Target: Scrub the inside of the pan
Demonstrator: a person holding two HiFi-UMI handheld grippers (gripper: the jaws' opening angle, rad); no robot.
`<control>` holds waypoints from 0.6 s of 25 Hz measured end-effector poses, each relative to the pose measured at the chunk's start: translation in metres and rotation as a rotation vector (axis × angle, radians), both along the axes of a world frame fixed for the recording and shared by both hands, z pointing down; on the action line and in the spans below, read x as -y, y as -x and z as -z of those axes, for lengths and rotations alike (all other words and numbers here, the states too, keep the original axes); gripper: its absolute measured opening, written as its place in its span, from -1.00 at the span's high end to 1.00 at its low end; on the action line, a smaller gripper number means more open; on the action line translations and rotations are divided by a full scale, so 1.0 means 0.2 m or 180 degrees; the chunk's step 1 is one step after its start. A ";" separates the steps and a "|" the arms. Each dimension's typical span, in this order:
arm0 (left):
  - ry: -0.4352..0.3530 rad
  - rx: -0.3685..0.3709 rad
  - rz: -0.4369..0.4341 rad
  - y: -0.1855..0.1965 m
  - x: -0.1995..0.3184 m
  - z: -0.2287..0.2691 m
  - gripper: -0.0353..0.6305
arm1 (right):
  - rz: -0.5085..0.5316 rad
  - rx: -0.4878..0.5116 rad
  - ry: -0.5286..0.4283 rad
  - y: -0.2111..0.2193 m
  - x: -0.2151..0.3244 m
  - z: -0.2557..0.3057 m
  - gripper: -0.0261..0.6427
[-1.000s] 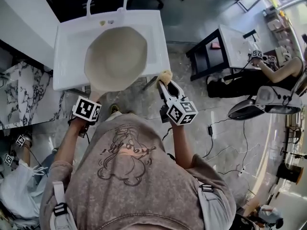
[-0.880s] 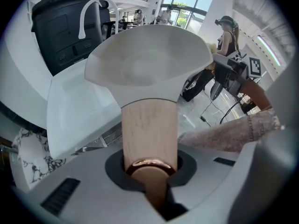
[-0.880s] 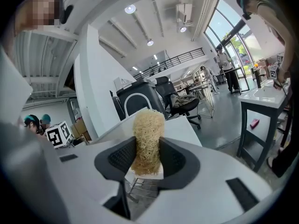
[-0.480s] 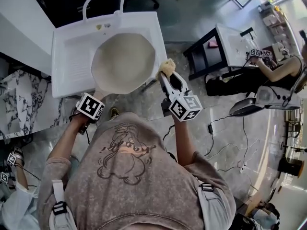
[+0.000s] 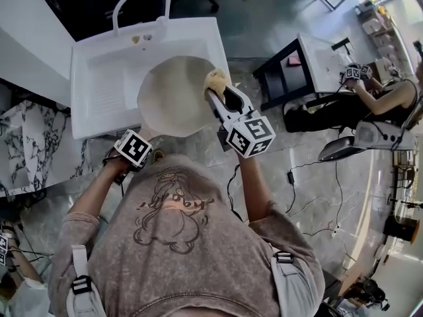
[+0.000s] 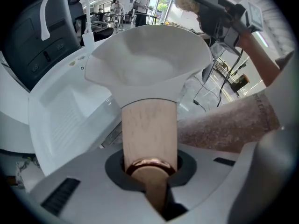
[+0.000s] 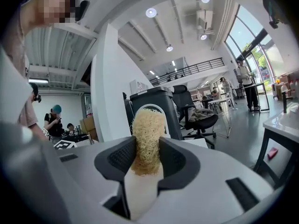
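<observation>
gripping pan handle (image 6: 148, 129), left tool (image 6: 149, 171); right tool (image 7: 147, 155) pinches scrubber (image 7: 148, 125)

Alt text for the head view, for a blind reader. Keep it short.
Seen from above, a person holds a pale pan by its wooden handle in the left claw over a white sink, while the right claw holds a tan scrub pad at the pan's right edge.
</observation>
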State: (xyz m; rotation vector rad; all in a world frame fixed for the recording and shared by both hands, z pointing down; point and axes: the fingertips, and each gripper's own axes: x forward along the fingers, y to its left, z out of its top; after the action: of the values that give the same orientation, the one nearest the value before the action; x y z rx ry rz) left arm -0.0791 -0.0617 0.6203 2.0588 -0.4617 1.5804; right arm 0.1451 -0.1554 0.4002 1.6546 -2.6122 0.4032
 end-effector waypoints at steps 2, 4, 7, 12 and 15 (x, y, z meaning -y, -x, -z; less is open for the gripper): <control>0.0014 0.0004 -0.0031 -0.01 0.00 -0.02 0.74 | 0.0101 -0.0041 -0.0008 0.05 0.03 0.01 0.45; 0.0025 0.0005 -0.0063 -0.03 -0.01 -0.03 0.74 | 0.0204 -0.0091 -0.0002 0.10 0.05 0.00 0.45; 0.0016 0.0052 -0.0139 -0.03 -0.01 -0.05 0.74 | 0.0362 -0.0193 0.0040 0.17 0.08 -0.03 0.45; 0.0028 0.0088 -0.0204 -0.03 -0.02 -0.04 0.74 | 0.0638 -0.0363 0.0168 0.31 0.11 -0.15 0.45; -0.0045 0.0139 -0.0279 -0.03 -0.01 -0.02 0.74 | 0.0795 -0.0435 0.0244 0.38 0.13 -0.21 0.45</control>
State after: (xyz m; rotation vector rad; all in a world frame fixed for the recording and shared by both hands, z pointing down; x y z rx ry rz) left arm -0.0727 -0.0602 0.6252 2.0844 -0.4041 1.6805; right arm 0.0693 -0.1806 0.4415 1.2644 -2.6200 0.3607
